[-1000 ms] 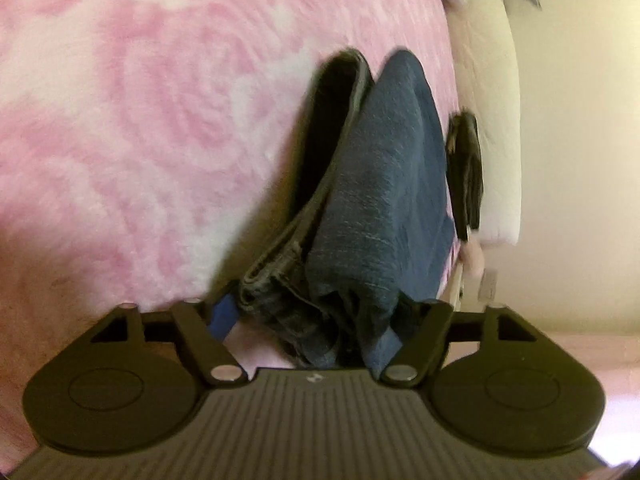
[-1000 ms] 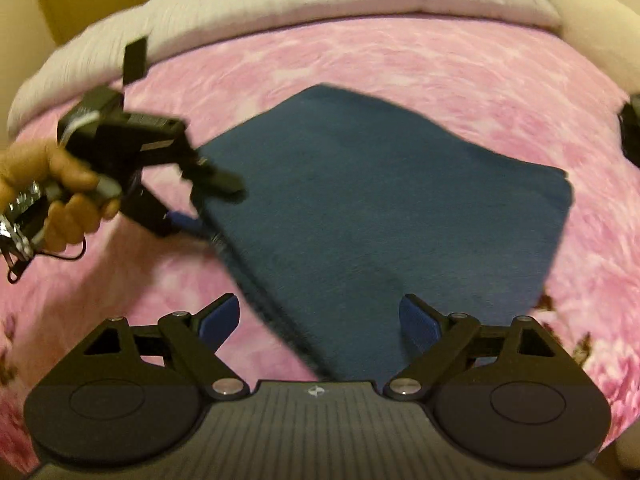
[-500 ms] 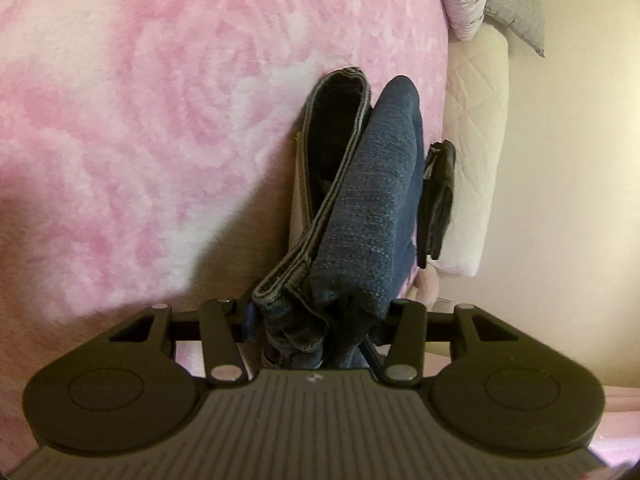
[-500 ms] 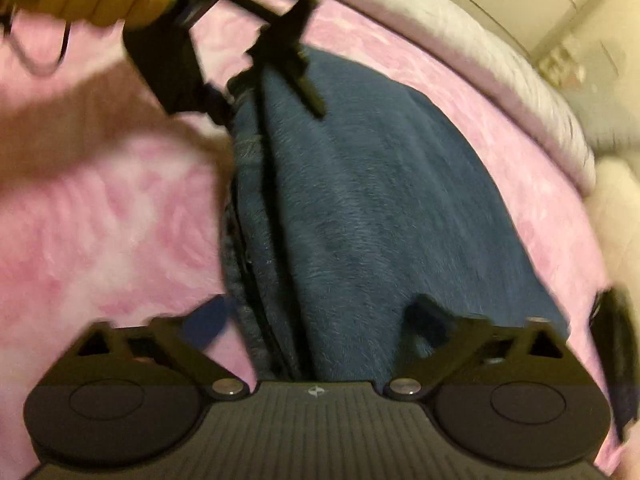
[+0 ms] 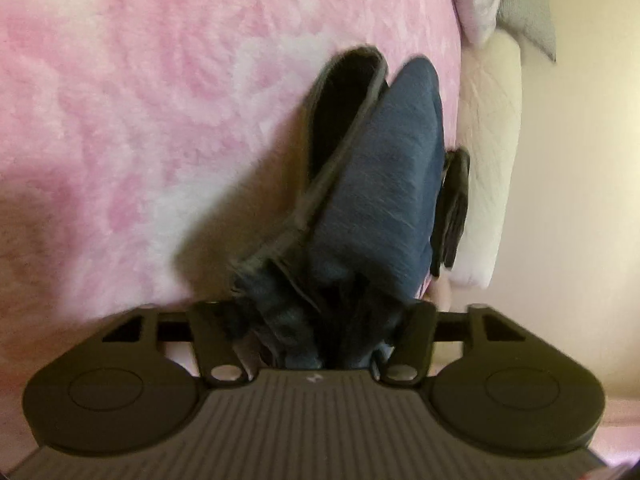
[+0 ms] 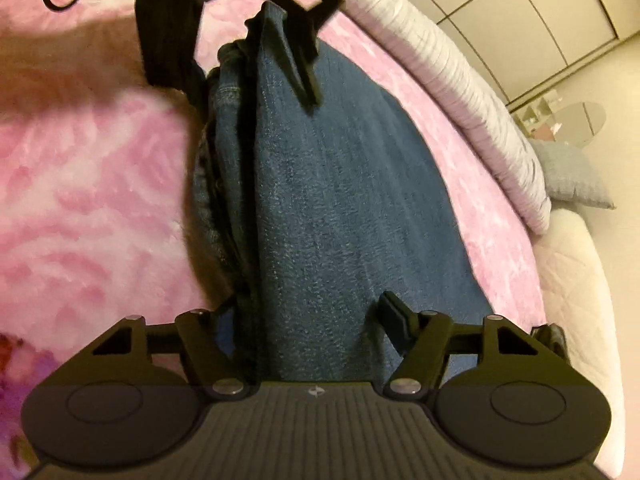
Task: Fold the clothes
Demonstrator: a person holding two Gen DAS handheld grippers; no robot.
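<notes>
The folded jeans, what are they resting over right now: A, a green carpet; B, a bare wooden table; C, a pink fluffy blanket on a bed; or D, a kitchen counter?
C: the folded jeans, held at opposite ends by the left gripper and right gripper, sit over a pink fluffy blanket on a bed.

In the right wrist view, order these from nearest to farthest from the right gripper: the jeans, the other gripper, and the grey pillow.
1. Folded jeans, between the right gripper fingers.
2. Left gripper, top centre, clamping the jeans' far end.
3. Grey pillow, far right, beyond the pink blanket.
</notes>
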